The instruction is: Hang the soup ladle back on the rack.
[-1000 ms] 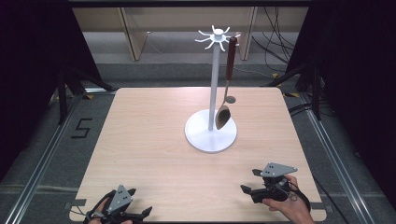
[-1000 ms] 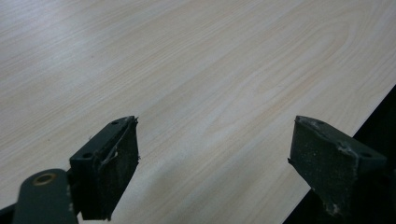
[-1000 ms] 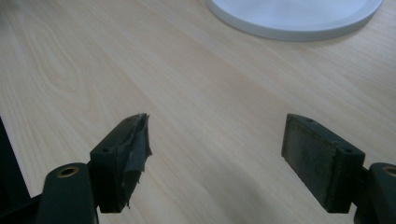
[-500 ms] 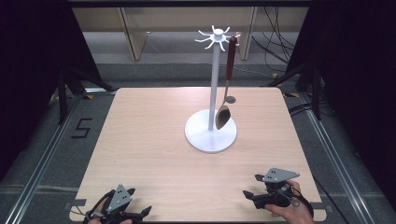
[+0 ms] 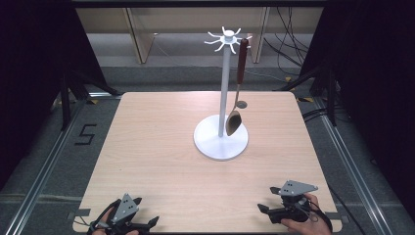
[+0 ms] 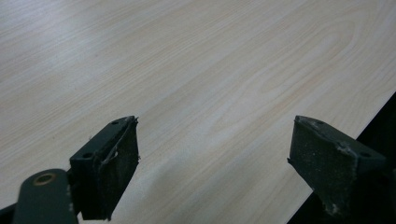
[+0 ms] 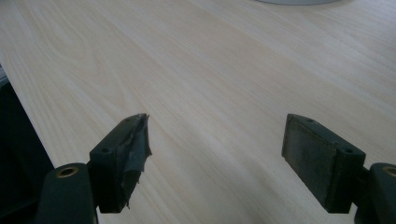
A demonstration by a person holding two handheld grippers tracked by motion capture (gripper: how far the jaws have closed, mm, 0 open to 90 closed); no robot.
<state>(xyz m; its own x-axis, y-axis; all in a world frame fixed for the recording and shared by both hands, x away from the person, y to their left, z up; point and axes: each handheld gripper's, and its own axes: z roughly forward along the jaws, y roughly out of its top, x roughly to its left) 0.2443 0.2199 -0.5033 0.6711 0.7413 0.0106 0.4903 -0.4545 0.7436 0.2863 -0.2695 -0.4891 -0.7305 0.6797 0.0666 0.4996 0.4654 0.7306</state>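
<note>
A white utensil stand (image 5: 224, 103) with a round base (image 5: 220, 143) rises from the middle of the wooden table (image 5: 161, 147). A ladle (image 5: 238, 88) with a dark brown handle hangs from a hook at the stand's top, its bowl just above the base. My left gripper (image 5: 147, 223) rests at the table's near left edge, open, with nothing between its jaws (image 6: 212, 172). My right gripper (image 5: 264, 210) lies at the near right edge in a hand, also open and empty (image 7: 217, 163). The stand's base edge (image 7: 299, 2) peeks in at the top of the right gripper view.
Dark curtains flank the table on both sides. Cables (image 5: 293, 44) run over the floor behind it, beside wooden furniture legs (image 5: 139, 39). A "5" mark (image 5: 85, 133) sits on the floor at left. Metal rails (image 5: 342, 147) line the table's sides.
The right gripper has slid slightly nearer the table's front edge and a little to the right. The left gripper has hardly moved.
</note>
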